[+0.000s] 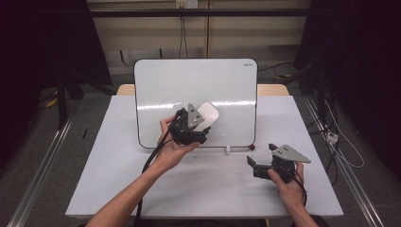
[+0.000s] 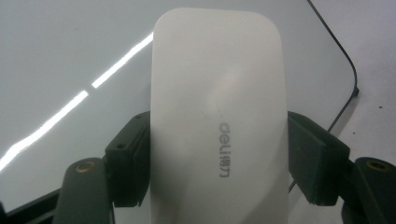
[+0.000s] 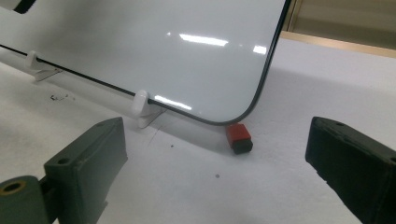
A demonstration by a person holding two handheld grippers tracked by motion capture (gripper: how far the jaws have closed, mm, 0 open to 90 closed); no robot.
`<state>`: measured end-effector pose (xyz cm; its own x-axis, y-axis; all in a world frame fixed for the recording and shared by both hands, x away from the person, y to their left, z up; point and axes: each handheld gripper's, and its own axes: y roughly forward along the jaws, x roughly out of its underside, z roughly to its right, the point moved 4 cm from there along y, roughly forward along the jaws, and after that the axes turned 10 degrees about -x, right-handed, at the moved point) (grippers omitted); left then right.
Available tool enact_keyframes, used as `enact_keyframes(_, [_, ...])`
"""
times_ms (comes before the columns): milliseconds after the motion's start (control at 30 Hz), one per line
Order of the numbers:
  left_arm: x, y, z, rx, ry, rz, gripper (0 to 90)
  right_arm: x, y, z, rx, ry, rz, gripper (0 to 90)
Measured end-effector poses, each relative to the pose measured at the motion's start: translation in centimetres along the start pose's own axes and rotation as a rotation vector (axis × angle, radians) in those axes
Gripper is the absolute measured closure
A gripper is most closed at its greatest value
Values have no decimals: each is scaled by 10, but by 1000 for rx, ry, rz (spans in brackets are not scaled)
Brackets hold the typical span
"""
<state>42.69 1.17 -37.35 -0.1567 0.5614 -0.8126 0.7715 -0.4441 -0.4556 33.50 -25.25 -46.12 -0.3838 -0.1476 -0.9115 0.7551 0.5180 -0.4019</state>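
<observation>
The bench (image 1: 118,179) carries an upright whiteboard (image 1: 165,90) on small white clips. In front of the whiteboard's face, the left gripper (image 1: 201,124) has its fingers (image 2: 130,158) clamped on the sides of a white eraser (image 2: 219,93). The eraser looks light, rigid and smooth-shelled, so likely slippery; gripping its long flanks suits it. Near the whiteboard's lower corner, the right gripper (image 1: 253,163) stands wide open and empty, facing a small red-and-black block (image 3: 239,138).

The white table (image 1: 118,179) bears a propped whiteboard (image 1: 165,85) (and a small red block (image 3: 238,137)).
</observation>
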Motion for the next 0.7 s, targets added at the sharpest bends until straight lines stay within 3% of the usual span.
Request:
enact_keyframes(367, [11,-17,-20,-17,-30,14,306,-1,3,1,12,4,0,53])
enact_keyframes(400, [13,-19,-22,-17,-14,11,306,0,3,1,11,4,-4,53])
enact_keyframes(533, [17,-25,-29,-20,-38,17,306,0,6,0,10,-5,-12,55])
enact_keyframes(700, [24,-31,-39,-48,-49,6,307,0,6,0,8,-4,-15,55])
